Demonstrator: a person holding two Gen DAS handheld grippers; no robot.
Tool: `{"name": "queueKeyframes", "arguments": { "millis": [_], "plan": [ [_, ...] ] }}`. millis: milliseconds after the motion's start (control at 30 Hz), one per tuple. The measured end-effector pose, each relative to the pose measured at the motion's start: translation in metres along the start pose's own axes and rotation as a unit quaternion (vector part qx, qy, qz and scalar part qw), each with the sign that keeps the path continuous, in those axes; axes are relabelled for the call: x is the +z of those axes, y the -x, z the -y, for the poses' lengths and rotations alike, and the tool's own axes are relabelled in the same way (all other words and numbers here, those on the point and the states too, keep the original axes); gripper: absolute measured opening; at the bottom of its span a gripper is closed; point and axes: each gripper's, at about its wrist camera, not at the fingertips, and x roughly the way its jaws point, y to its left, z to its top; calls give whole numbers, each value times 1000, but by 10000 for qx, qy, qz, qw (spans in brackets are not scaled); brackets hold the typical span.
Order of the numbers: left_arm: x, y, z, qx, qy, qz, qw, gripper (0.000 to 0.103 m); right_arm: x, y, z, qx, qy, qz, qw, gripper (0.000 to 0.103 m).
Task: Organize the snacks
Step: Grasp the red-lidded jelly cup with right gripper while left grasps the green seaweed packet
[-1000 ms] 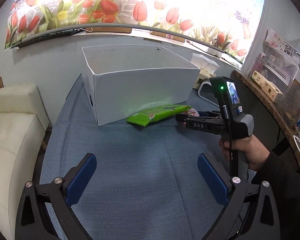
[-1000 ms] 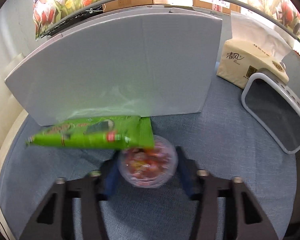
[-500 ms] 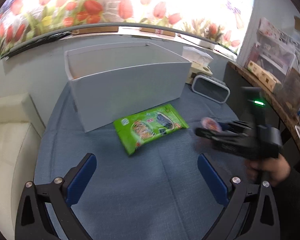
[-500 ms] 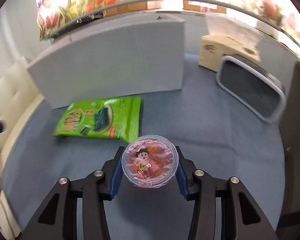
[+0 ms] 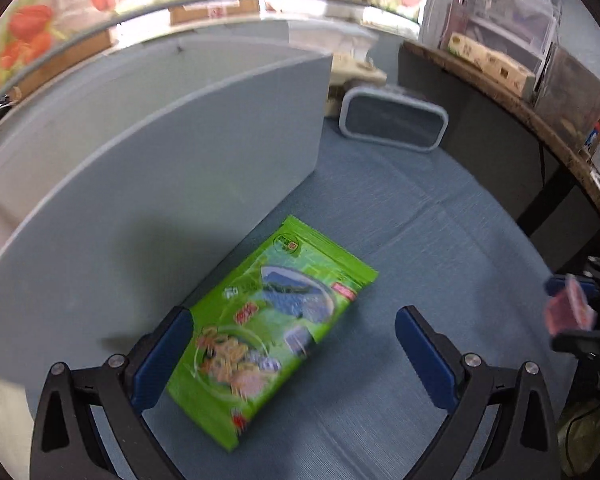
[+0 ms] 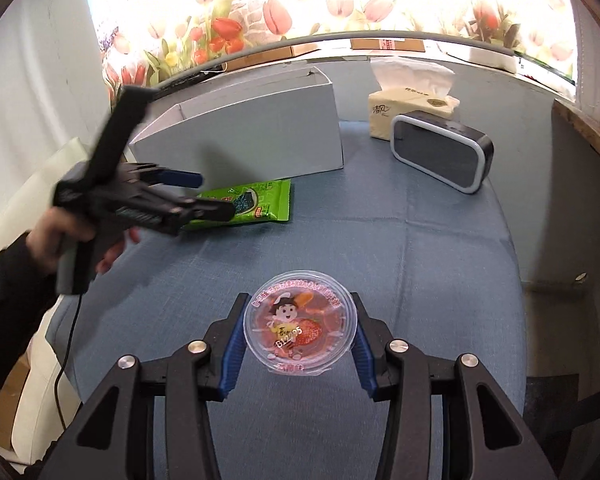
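While your right gripper (image 6: pixel 300 334) clamps the jelly cup (image 6: pixel 299 330), lower the wide-open, empty left gripper (image 5: pixel 294 354) squarely over the green snack bag (image 5: pixel 274 330) lying on the desk (image 5: pixel 420 232) beside the white box (image 5: pixel 172 184).

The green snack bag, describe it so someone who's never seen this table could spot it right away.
Start at the tall white open-topped cardboard box on the blue tablecloth. Lying flat on the cloth along the box's front wall is the flat green foil snack bag. It is the only green thing there; the other snack, a round clear jelly cup, sits in the right gripper.
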Motion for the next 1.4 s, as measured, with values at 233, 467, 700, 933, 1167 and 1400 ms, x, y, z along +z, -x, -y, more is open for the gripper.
{"name": "queueKeyframes", "arguments": {
  "millis": [233,467,700,933,1167,1400],
  "plan": [
    [13,-23,0,-206,-422,-447,9979,103,-6,2,-1,63,19,-55,10000,50],
    [10,-41,11,16,-804,-524,9954,103,-8,0,-4,82,43,-104,9999,50],
    [4,-45,21,342,-921,-372,9945,103,-11,3,-6,78,25,-103,9999,50],
    [3,-36,10,478,-572,-294,9968,68,-14,6,-8,77,19,-79,9999,50],
    [-3,-23,18,807,-634,-165,9946,28,-16,7,-9,155,-40,-48,9999,50],
    [-11,5,23,679,-305,52,9972,20,-17,14,-11,207,-82,3,9998,50]
  ]
}}
